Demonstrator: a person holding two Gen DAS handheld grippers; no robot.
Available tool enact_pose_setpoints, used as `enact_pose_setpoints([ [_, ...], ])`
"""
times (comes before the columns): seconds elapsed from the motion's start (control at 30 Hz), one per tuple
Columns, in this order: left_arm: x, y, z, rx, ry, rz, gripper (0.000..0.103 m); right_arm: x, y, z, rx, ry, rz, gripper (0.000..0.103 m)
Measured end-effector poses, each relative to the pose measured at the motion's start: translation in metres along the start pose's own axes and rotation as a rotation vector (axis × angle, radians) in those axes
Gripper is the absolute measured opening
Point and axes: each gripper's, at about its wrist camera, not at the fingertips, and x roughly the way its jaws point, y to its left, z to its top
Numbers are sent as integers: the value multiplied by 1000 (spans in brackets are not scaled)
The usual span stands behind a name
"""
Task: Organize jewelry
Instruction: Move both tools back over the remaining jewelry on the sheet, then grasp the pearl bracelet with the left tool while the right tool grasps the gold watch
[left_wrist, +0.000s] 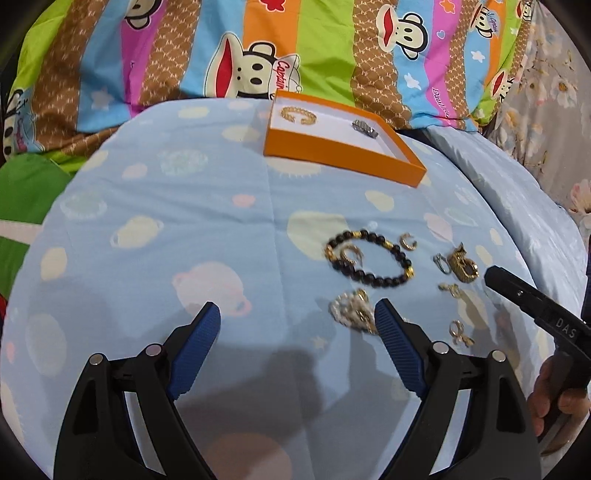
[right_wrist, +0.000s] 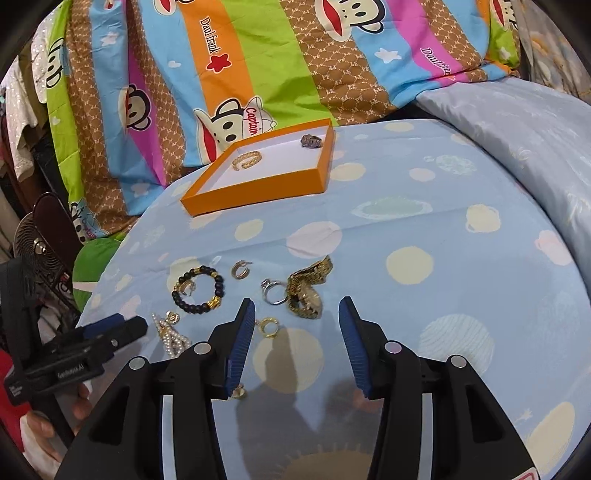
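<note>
The task looks only started: most of the jewelry is not yet sorted.

The blue bedsheet (right_wrist: 406, 221) with planet print carries everything. At about 11 o'clock in the right wrist view sits the orange tray (right_wrist: 258, 192), the place where pieces should go. It holds only two things: a gold chain bracelet (right_wrist: 246, 159) at its left end and a dark silver piece (right_wrist: 312, 141) near its far right corner.

The rest lies loose on the sheet, well apart from the tray. The largest is the black bead bracelet (right_wrist: 199, 290), with a small gold hoop inside its ring. At 12 o'clock from the right gripper (right_wrist: 297, 332) lies the gold watch (right_wrist: 306, 291), touching a silver ring (right_wrist: 272, 291). The pearl cluster (left_wrist: 351, 310) lies just beside the left gripper (left_wrist: 297, 321), near its right finger. Small gold earrings (right_wrist: 267, 326) are scattered around.

Both grippers hover with fingers spread wide and hold nothing.
</note>
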Motion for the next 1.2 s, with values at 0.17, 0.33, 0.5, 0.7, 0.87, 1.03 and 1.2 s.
enact_pose_setpoints([
  [0.17, 3, -20, -8, 9, 15, -1, 85, 3, 6, -3, -24, 1, -27, 49],
  [0.33, 16, -39, -4, 12, 26, 67, 87, 3, 3, -2, -5, -8, -30, 51],
  [0.5, 16, -39, -8, 72, 26, 130, 87, 5, 3, -3, -18, -3, -49, 52],
  [0.7, 4, -10, -15, 97, 30, 146, 88, 6, 5, -3, -33, -8, -71, 52],
  [0.87, -2, 9, -14, 68, 24, 150, 87, 8, 7, -4, -47, -3, -82, 52],
  [1.03, 3, 2, -11, 94, 26, 149, 87, 9, 8, -3, -47, -2, -86, 52],
  [1.2, 9, -7, -4, 112, 31, 125, 78, 9, 7, -2, -41, -2, -88, 52],
])
